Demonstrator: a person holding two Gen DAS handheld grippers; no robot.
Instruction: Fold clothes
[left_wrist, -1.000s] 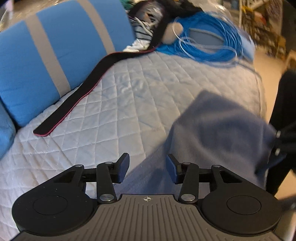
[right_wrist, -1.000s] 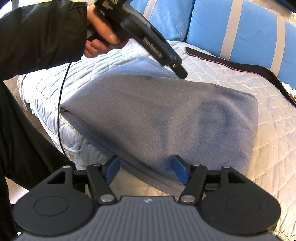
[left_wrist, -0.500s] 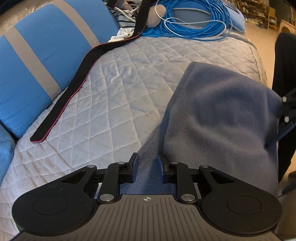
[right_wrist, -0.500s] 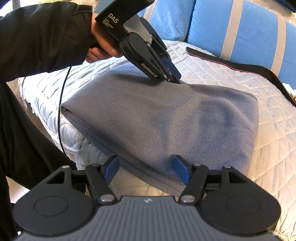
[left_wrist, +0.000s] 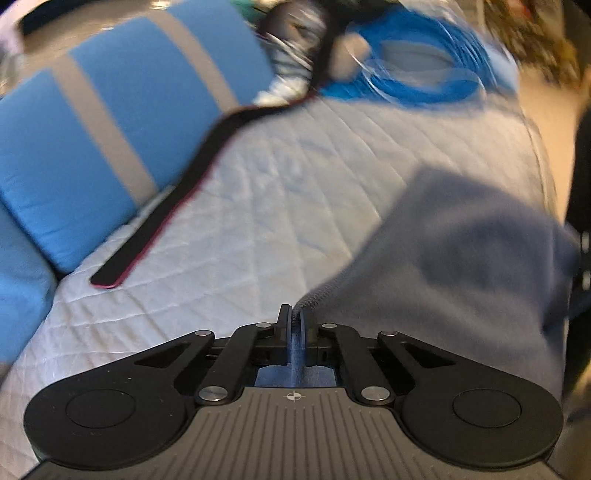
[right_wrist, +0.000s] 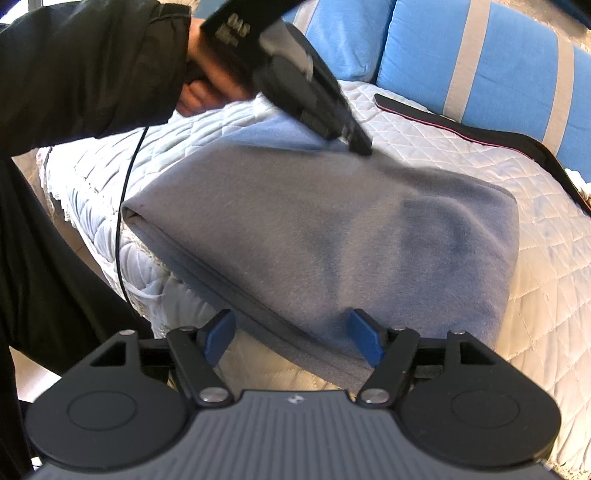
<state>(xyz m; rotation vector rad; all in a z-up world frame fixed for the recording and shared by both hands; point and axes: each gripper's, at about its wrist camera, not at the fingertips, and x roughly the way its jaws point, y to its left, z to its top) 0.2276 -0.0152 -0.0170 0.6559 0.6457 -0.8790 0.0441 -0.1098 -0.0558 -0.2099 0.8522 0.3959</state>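
left gripper (left_wrist: 291, 321): jaws pinched together on a ridge of the grey fleece garment (left_wrist: 461, 266); fabric edge sits between the pads, seen in the left wrist view. In the right wrist view its tip (right_wrist: 360, 146) meets the far edge of the garment.
right gripper (right_wrist: 291, 334): jaws wide, opening slightly; blue pads apart, near hem of the garment lies in the gap between them, pads not pressing on it.
grey fleece garment (right_wrist: 332, 236): folded into a rough rectangle, lying flat on the quilted bedspread (right_wrist: 546, 229) near the bed's front edge; near hem hangs a bit over the edge; a lighter blue-grey layer shows at the far side under the left gripper.
quilted bedspread (left_wrist: 258, 221): pale, diamond stitch, lace trim at the front edge in the right wrist view.
left hand (right_wrist: 207, 88): wrapped round the gripper handle, black sleeve (right_wrist: 88, 70) above it; a thin black cable (right_wrist: 123, 206) hangs down from it.
black strap (left_wrist: 159, 225): long, pink-edged, lies on the bedspread along the cushions, well apart from the garment.
blue cushions (left_wrist: 122, 122): grey stripes, along the back of the bed.
blue cable coil (left_wrist: 417, 81): far end of the bed, blurred, beside a pile of other things I cannot tell apart.
image quality: left wrist view motion-blurred.
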